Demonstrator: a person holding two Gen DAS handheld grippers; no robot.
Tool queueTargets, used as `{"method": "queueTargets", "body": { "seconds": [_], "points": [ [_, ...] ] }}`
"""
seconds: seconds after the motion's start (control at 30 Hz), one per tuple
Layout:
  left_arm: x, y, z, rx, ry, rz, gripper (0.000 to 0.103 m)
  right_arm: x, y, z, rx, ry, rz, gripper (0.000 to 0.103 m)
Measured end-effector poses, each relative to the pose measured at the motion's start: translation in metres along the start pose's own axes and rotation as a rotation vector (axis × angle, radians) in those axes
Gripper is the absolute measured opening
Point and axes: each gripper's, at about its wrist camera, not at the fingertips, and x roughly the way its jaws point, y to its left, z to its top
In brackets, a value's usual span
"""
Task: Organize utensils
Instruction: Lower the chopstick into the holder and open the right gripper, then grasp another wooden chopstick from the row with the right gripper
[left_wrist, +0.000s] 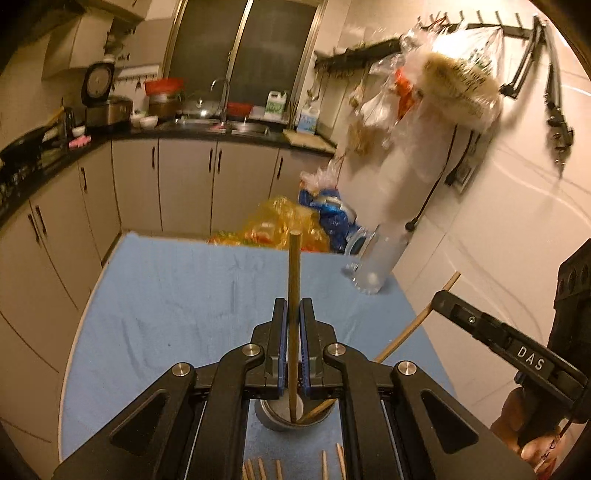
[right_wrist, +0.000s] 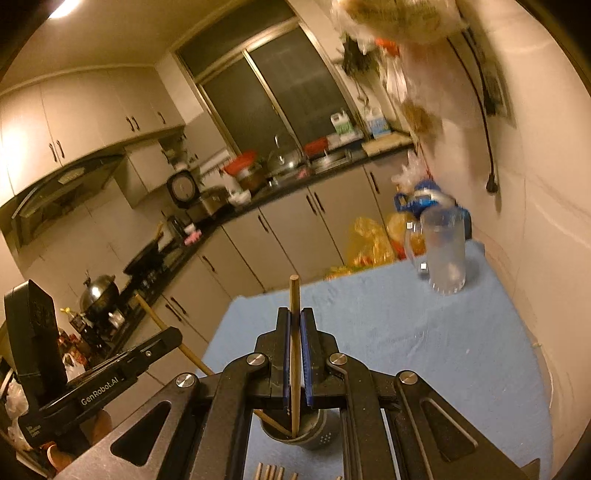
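Observation:
My left gripper (left_wrist: 293, 310) is shut on a wooden chopstick (left_wrist: 294, 280) that stands upright with its lower end inside a metal holder cup (left_wrist: 284, 417) on the blue cloth (left_wrist: 166, 295). My right gripper (right_wrist: 294, 319) is shut on another chopstick (right_wrist: 294, 295), its lower end in the same cup (right_wrist: 317, 432). Each view shows the other hand's chopstick leaning in from the side, in the left wrist view (left_wrist: 417, 317) and in the right wrist view (right_wrist: 162, 325). Several loose chopsticks (left_wrist: 295, 469) lie on the cloth near the cup.
A frosted glass mug (left_wrist: 373, 266) stands at the cloth's far right corner, near the white wall. Yellow and blue plastic bags (left_wrist: 291, 225) sit behind the table. Kitchen cabinets, sink and counter (left_wrist: 221, 129) lie beyond. Bags hang from wall hooks (left_wrist: 443, 74).

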Motion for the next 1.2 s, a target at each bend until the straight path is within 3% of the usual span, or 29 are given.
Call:
{"method": "queueTargets", "body": {
  "seconds": [0.23, 0.33, 0.37, 0.47, 0.7, 0.97, 1.07, 1.2],
  "points": [
    [0.032, 0.013, -0.016, -0.020, 0.061, 0.009, 0.006, 0.045, -0.016, -0.020, 0.038, 0.115, -0.011, 0.006],
    [0.031, 0.015, -0.016, -0.024, 0.057, 0.002, 0.007, 0.050, -0.022, -0.022, 0.057, 0.123, -0.016, 0.009],
    [0.029, 0.016, -0.015, -0.023, 0.054, 0.003, 0.009, 0.048, -0.023, -0.022, 0.055, 0.121, -0.010, 0.011],
    [0.017, 0.020, -0.013, -0.029, 0.025, 0.004, 0.025, 0.034, -0.023, -0.019, 0.036, 0.071, -0.022, 0.038],
    [-0.021, 0.033, -0.023, -0.018, 0.005, 0.026, 0.027, -0.009, -0.026, -0.027, 0.037, 0.025, 0.007, 0.041],
    [-0.081, 0.065, -0.089, -0.031, 0.025, 0.025, 0.027, -0.021, -0.022, -0.088, -0.013, 0.166, 0.072, 0.041],
    [-0.091, 0.074, -0.119, -0.033, 0.069, 0.020, 0.027, -0.015, -0.020, -0.111, -0.023, 0.221, 0.076, 0.041],
    [-0.073, 0.082, -0.165, -0.034, 0.206, 0.004, 0.027, -0.008, -0.022, -0.134, -0.015, 0.276, 0.073, 0.040]
  ]
}}
